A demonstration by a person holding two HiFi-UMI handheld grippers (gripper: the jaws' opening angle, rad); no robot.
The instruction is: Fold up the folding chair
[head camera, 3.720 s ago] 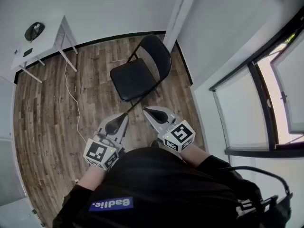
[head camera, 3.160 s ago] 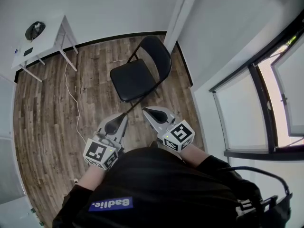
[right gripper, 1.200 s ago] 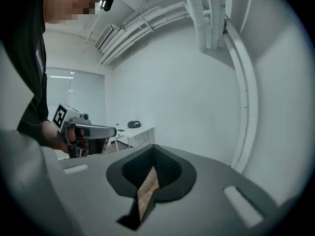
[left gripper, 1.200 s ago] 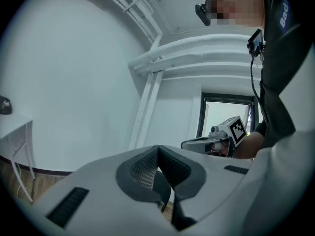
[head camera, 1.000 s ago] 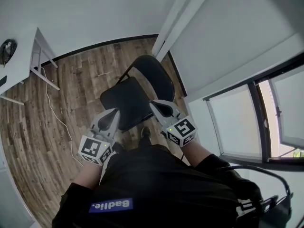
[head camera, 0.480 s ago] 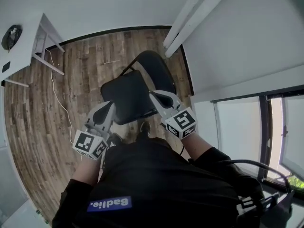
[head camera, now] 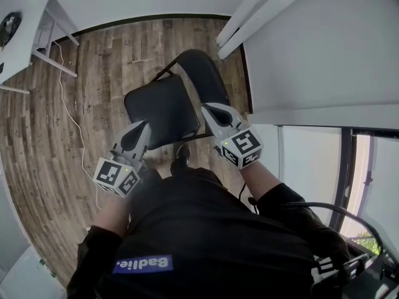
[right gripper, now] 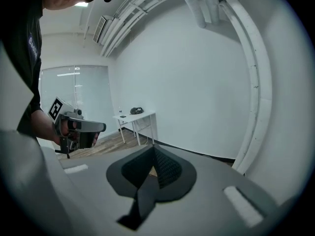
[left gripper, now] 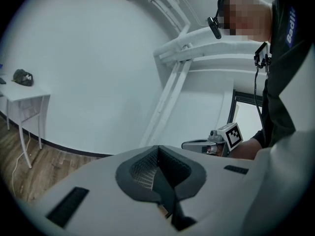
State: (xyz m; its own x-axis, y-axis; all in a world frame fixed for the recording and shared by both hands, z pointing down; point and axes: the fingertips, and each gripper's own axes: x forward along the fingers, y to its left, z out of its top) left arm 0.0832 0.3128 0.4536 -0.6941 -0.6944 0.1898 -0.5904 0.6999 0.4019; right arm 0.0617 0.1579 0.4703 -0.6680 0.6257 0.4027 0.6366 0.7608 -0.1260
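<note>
The black folding chair stands unfolded on the wood floor in the head view, its seat [head camera: 163, 109] toward me and its rounded backrest [head camera: 202, 73] behind it. My left gripper [head camera: 144, 125] is shut and empty, its tip over the seat's near left corner. My right gripper [head camera: 206, 108], also shut and empty, has its tip over the seat's right edge, below the backrest. Whether either touches the chair I cannot tell. The left gripper view shows its jaws closed [left gripper: 158, 151] with the right gripper [left gripper: 209, 144] beyond. The right gripper view shows closed jaws [right gripper: 152, 154] and the left gripper [right gripper: 81, 127]. The chair shows in neither gripper view.
A white table [head camera: 22, 27] stands at the far left, and a white cable [head camera: 67, 114] trails over the floor beside it. A white pillar [head camera: 252, 14] and wall rise just right of the chair, with a window [head camera: 349, 167] further right. My shoe [head camera: 182, 154] is at the seat's front edge.
I have stepped up to the chair. Both grippers sank and moved forward, from short of the seat to over its near corners. Both stayed shut.
</note>
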